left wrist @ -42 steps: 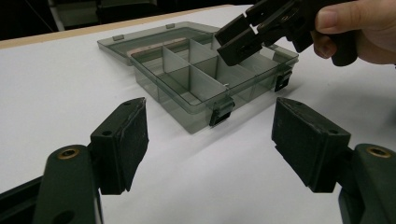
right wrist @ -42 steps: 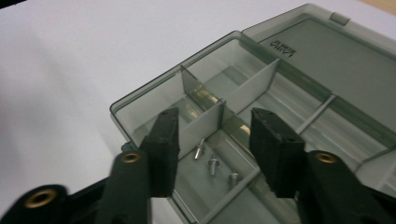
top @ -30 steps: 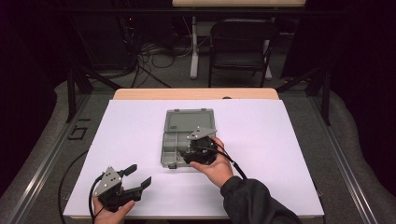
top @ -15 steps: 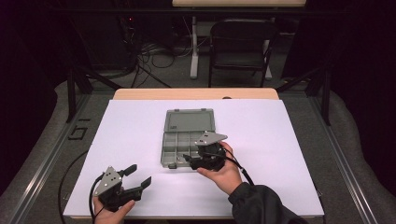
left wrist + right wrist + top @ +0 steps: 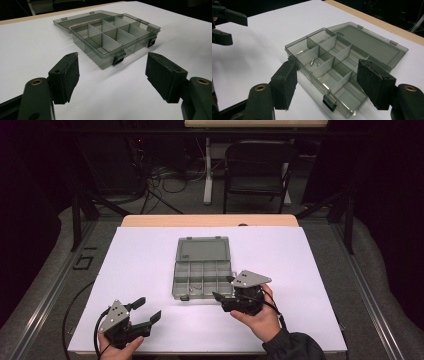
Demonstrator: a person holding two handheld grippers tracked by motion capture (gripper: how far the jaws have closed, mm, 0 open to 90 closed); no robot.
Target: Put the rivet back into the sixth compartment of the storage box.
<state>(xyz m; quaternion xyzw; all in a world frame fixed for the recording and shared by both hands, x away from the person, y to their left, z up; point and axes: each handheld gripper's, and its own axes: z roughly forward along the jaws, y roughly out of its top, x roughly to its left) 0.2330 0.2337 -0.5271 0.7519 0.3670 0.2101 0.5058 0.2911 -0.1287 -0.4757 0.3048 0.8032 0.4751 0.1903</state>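
Organizer box [image 5: 204,267] at table centre, lid open, long axis running away from us. Right gripper [image 5: 226,294] nearer, jaws wide, empty, at box's near-right corner. Left gripper [image 5: 146,310] wide, empty, well apart.

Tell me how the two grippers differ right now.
The left gripper sits near the table's front left edge, apart from the box; the right gripper is at the box's front right corner. The right one's plate is tilted up more steeply than the left's. Both are open and hold nothing.
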